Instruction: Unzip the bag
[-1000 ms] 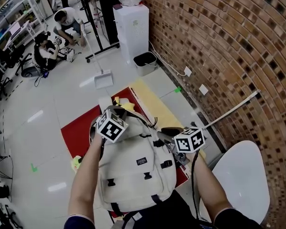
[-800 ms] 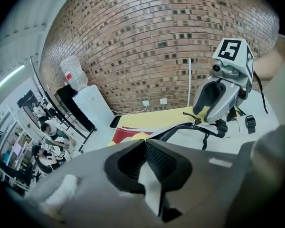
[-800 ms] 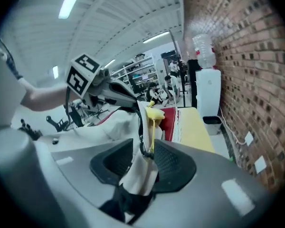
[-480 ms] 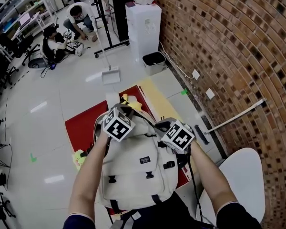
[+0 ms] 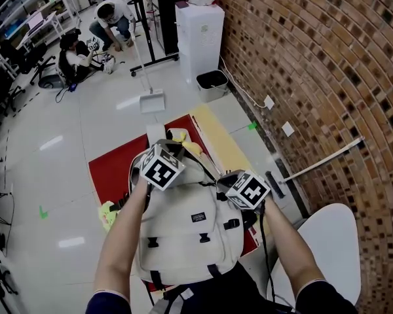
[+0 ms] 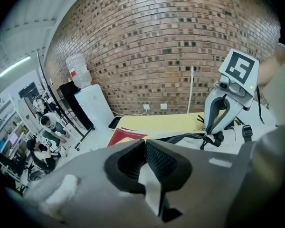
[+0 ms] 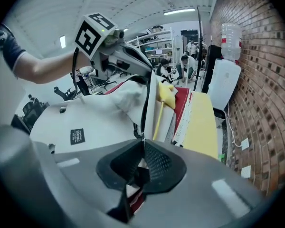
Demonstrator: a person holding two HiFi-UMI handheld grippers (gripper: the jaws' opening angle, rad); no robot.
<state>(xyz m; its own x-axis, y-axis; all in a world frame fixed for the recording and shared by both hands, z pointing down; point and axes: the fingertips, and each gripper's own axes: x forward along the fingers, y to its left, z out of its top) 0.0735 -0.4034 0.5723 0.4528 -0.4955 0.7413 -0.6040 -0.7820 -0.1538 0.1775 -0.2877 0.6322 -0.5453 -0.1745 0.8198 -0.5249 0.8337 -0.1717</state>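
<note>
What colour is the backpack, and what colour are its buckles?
The backpack is cream white; its buckles are black. The head view shows it best.

We look down on a glossy, pale tiled floor (image 5: 65,175). A red mat (image 5: 111,172) lies on it, and a yellow mat (image 5: 219,142) lies just beside that, on the brick-wall side. The cream backpack (image 5: 183,234) sits over the red mat; whether it touches it we cannot tell. A yellow-green object (image 5: 107,214) lies at the red mat's left edge. Farther off on the tiles stand a long-handled dustpan (image 5: 152,101), a black bin (image 5: 213,84) and a white water dispenser (image 5: 200,41), the bin just beside the dispenser. A green tape mark (image 5: 44,212) sticks to the tiles, well apart from the mats.
</note>
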